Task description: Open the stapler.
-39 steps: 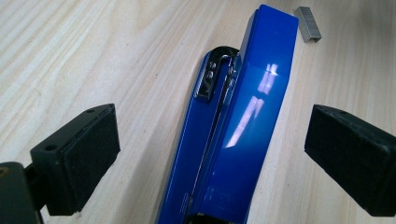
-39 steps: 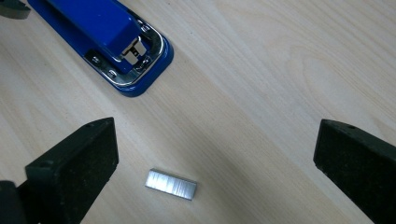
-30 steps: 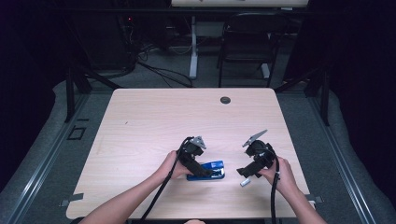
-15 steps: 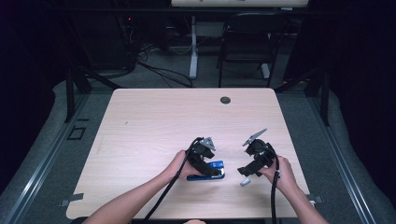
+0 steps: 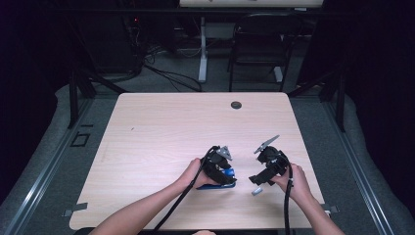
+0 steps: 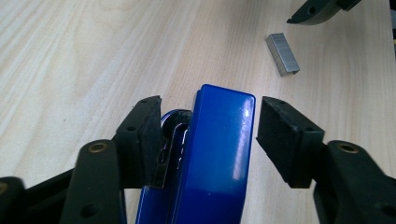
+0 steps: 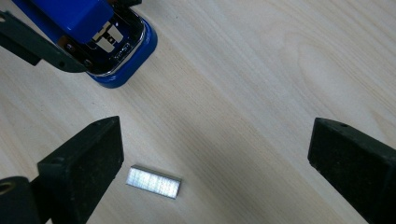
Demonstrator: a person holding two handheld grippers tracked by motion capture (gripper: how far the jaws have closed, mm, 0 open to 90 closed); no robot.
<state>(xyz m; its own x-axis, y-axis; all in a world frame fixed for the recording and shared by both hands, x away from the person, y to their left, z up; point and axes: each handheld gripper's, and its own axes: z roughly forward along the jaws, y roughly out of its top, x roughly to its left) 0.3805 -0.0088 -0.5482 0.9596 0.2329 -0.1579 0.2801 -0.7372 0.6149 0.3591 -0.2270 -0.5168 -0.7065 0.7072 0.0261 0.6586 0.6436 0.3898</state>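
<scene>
A blue stapler (image 5: pixel 230 176) lies near the table's front edge, its chrome staple channel (image 7: pixel 109 42) exposed beside the blue top (image 6: pixel 219 149). My left gripper (image 5: pixel 221 169) straddles it and its jaws have just been closing. The left pad (image 6: pixel 144 135) sits against the chrome side, while a narrow gap remains between the right pad (image 6: pixel 282 140) and the blue top. A strip of staples (image 7: pixel 154 181) lies on the wood to the right of the stapler. My right gripper (image 7: pixel 215 158) hovers open over the strip, which lies close to its left pad (image 7: pixel 88 163).
The light wooden table (image 5: pixel 166 127) has a round black grommet (image 5: pixel 236 105) near its far edge. A chair and cables stand on the floor beyond the table. The tip of my right gripper's jaw (image 6: pixel 313 10) reaches in close to the staple strip (image 6: pixel 282 53).
My left gripper has slid to the right along the stapler and now covers more of it. The right gripper and the staple strip have stayed put.
</scene>
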